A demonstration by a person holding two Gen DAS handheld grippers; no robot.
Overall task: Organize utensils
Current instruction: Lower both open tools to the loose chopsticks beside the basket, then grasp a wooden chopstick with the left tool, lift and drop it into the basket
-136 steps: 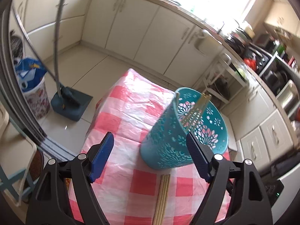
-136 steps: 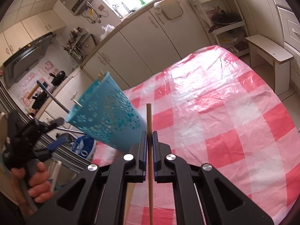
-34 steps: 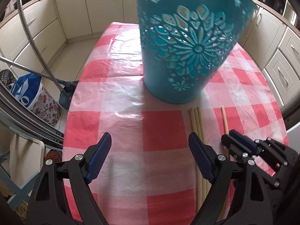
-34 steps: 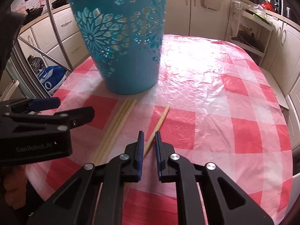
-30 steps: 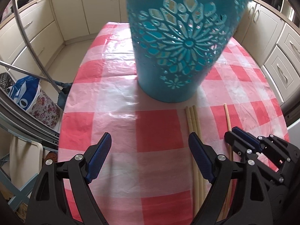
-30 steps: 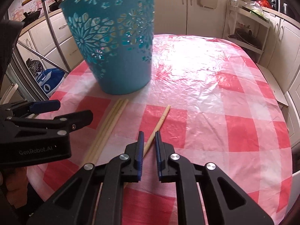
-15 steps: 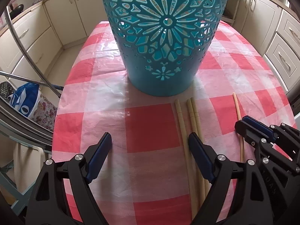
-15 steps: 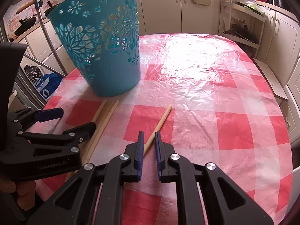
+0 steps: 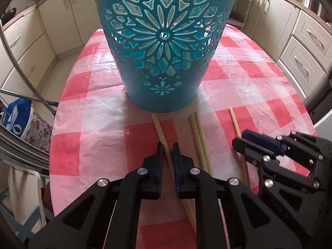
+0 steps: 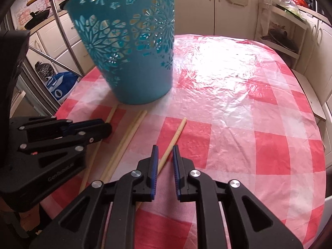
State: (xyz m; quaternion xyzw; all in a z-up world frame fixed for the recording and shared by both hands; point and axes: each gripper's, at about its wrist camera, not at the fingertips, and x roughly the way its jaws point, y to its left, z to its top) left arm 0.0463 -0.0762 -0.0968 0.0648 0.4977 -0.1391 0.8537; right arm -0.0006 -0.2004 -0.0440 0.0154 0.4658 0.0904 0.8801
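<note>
A teal cut-out basket [image 9: 161, 41] stands upright on the checked table [image 9: 93, 141]. In front of it lie several wooden chopsticks. My left gripper [image 9: 167, 149] is closing on one chopstick [image 9: 157, 124], which lies apart from the pair [image 9: 197, 128] to its right; the pads press on it. My right gripper [image 10: 165, 151] is narrowly open and opening, and a single chopstick [image 10: 176, 134] lies between its jaws with a gap on each side. The left gripper [image 10: 108, 127] shows at the left of the right wrist view, the right gripper [image 9: 238, 143] at the right of the left wrist view.
The table's front and left edges are close to both grippers. A blue bag [image 9: 18, 114] and a metal stand [image 9: 12, 62] are on the floor to the left. Cream cabinets [image 9: 307, 47] ring the room. A low bench [image 10: 311, 95] stands by the table's right side.
The left jaws have gone from wide open to closed around one chopstick, which has slid left, away from the other two. The right gripper has stayed over its chopstick.
</note>
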